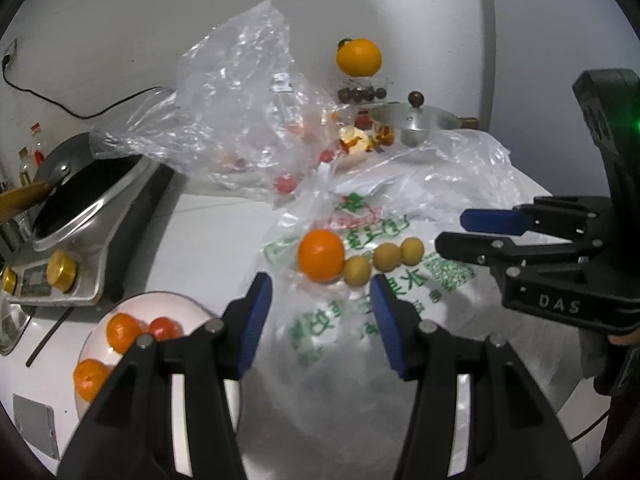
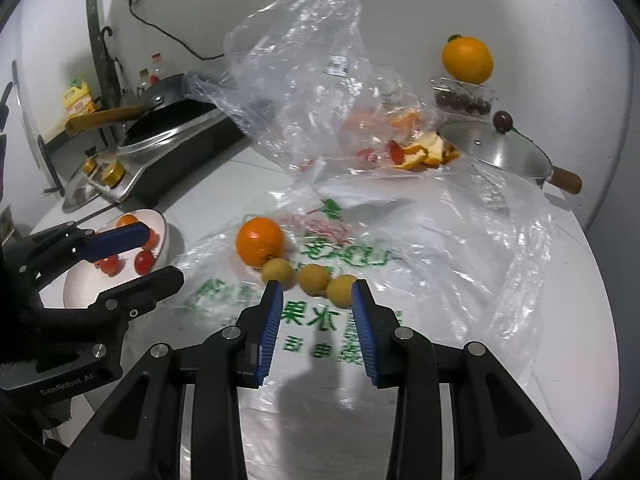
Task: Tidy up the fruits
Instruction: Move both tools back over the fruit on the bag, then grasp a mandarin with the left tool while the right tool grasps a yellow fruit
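On the green-printed plastic bag (image 2: 328, 320), whose lettering includes 水果, an orange (image 2: 259, 245) touches three yellow fruits (image 2: 313, 279), both the "DAS"-marked right gripper (image 2: 316, 294) and left gripper (image 1: 321, 286) gaping wide, empty

White counter (image 2: 568, 320) carries bags (image 2: 400, 248), plate (image 2: 160, 220), probably stove (image 2: 168, 148)

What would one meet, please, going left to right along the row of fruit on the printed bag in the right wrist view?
Orange → first longan → second longan → third longan, just ahead of the open right gripper.
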A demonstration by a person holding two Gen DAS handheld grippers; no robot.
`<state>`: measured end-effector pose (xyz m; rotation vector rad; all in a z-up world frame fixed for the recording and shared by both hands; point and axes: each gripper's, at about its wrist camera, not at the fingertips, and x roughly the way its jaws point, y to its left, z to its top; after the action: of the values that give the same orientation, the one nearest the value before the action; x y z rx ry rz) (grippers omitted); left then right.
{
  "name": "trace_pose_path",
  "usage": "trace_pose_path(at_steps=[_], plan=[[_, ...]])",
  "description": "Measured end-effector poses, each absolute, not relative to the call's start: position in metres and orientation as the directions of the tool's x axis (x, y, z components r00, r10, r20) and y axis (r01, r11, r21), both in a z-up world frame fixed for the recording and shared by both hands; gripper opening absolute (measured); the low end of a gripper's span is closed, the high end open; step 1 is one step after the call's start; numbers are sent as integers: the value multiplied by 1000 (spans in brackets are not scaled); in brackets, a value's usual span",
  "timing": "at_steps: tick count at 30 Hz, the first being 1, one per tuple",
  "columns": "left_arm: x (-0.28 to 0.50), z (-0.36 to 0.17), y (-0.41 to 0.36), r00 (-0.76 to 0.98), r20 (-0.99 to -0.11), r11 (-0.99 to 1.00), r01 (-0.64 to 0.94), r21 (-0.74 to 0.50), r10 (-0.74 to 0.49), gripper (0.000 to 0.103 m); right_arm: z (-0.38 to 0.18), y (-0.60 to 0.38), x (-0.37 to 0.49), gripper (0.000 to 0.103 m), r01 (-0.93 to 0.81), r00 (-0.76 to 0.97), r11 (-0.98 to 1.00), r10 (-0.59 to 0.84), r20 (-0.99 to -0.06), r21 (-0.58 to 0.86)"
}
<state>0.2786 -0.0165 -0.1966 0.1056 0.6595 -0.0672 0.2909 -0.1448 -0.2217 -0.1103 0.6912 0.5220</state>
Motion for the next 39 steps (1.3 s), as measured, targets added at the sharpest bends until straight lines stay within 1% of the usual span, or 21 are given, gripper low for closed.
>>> trace_pose_path(at_steps=[6, 12, 20, 25, 32, 39], plan=[[293, -203, -32, 779, -623, 989, 135, 60, -69, 53, -229, -155, 305, 38, -490, 632, 868, 422, -650, 87], [311, -217, -45, 747, -658, 982, 179, 58, -97, 53, -240, -159, 321, 38, -489, 612, 866, 425, -667, 103], [336, -221, -31, 743, -667, 993, 109, 53, -46, 53, -247, -157, 333, 38, -504, 591, 857, 435, -679, 110], [349, -223, -17, 740, -672, 998, 67, 21, -36, 53, -252, -149, 339, 38, -523, 569, 845, 443, -692, 112], [365, -235, -10, 711, -700, 997, 80, -6, -62, 52, -261, -138, 344, 38, -546, 531, 831, 442, -723, 106], [373, -239, -11, 705, -706, 995, 101, -6, -76, 53, -263, -133, 348, 38, -543, 523, 834, 429, -737, 100]])
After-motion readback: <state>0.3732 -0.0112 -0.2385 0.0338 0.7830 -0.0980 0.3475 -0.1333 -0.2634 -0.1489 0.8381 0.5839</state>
